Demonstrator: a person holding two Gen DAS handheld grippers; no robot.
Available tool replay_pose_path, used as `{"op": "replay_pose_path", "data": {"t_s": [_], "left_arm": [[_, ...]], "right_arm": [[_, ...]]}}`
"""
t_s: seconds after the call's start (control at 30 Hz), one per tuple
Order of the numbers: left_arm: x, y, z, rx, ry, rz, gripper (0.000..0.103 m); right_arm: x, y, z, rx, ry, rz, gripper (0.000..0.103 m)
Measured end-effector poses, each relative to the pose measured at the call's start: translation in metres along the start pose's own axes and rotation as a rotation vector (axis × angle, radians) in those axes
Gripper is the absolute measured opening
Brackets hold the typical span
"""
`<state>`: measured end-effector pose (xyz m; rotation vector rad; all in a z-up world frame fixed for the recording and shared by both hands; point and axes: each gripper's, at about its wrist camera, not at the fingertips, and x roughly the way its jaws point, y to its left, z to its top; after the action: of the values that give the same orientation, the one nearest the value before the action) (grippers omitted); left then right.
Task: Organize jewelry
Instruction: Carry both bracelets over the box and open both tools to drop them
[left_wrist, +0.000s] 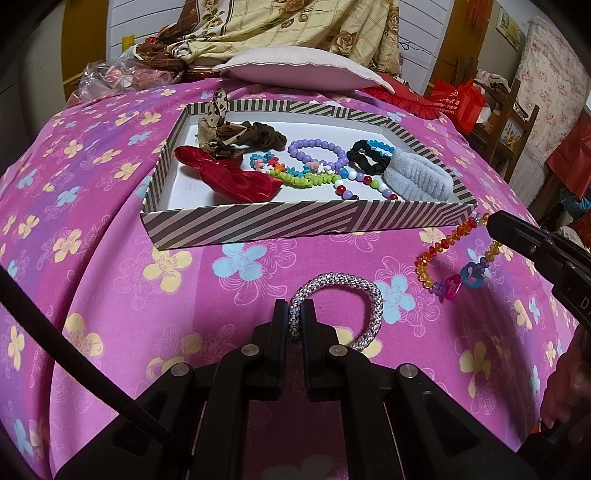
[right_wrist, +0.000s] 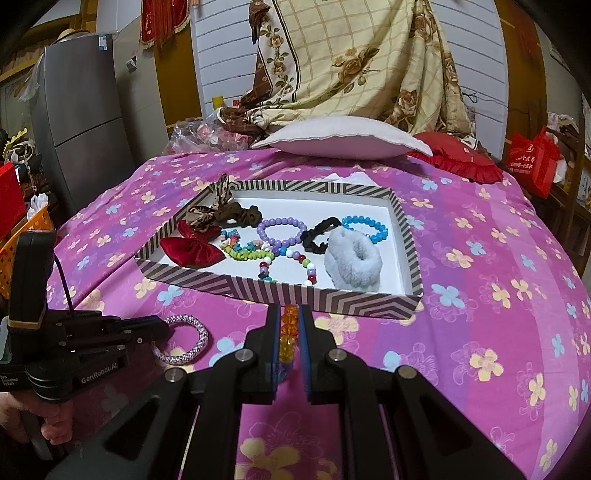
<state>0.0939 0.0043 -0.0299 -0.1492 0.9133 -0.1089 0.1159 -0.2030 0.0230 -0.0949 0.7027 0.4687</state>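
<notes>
While both pieces hang clamped short of the box, we list the lot from left to right with handling notes.

Item one: striped box, shallow, open, resting on the pink flowered bedspread. It already holds a red bow, brown scrunchies, bead strings, a black scrunchie and a grey fluffy band at its right end. Bare white floor shows mainly at the front left corner and along the back.

Item two: left tool, fingers together on the woven silver-lilac bracelet, gripping its left arc; the rest of the ring lies on or just above the bedspread, near the box's front wall. We judge it should rise enough to clear that wall before travelling forward, then open over bare floor, not over the bow.

Item three: right tool, fingers closed on the orange-amber beaded bracelet, which dangles free beneath with purple, pink and blue charms at its low end. We judge the hanging loop may catch the box's near right corner, so it should be carried high and slowly, swing allowed to settle, and released in a gap clear of the grey band.

Note: we would move one tool at a time so they do not cross.
</notes>
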Motion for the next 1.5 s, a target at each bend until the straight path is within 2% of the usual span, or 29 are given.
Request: {"op": "replay_pose_path", "data": {"t_s": [0.3,0.53,0.7,0.77,0.97,1.07,1.23,1.4,1.5], "left_arm": [[-0.003,0.000,0.000,-0.003,-0.009,-0.005,0.000],[-0.030,-0.001,0.014,-0.034,-0.085,-0.069,0.000],[-0.045,0.004,0.036,-0.084,-0.149,-0.095,0.000],[-0.043,0.005,0.048,-0.102,-0.149,-0.103,0.000],[-0.014,0.006,0.092,-0.111,-0.134,-0.062,0.000],[0.008,0.006,0.109,-0.108,-0.116,-0.050,0.000],[0.042,0.013,0.111,-0.138,-0.074,-0.014,0.000],[0.056,0.023,0.117,-0.172,-0.070,0.024,0.000],[0.056,0.025,0.121,-0.172,-0.078,0.012,0.000]], "right_arm": [[-0.006,-0.001,0.004,0.013,-0.034,0.005,0.009],[-0.015,-0.003,0.018,0.044,-0.098,0.025,0.009],[-0.022,-0.007,0.032,0.064,-0.156,0.042,0.009],[-0.022,-0.009,0.040,0.081,-0.172,0.041,0.009],[-0.021,-0.014,0.073,0.105,-0.220,0.044,0.009],[-0.002,-0.018,0.090,0.121,-0.206,0.053,0.009],[0.046,-0.028,0.109,0.175,-0.156,0.056,0.009],[0.097,-0.033,0.133,0.209,-0.093,0.049,0.009],[0.131,-0.029,0.152,0.199,-0.045,0.038,0.009]]}}
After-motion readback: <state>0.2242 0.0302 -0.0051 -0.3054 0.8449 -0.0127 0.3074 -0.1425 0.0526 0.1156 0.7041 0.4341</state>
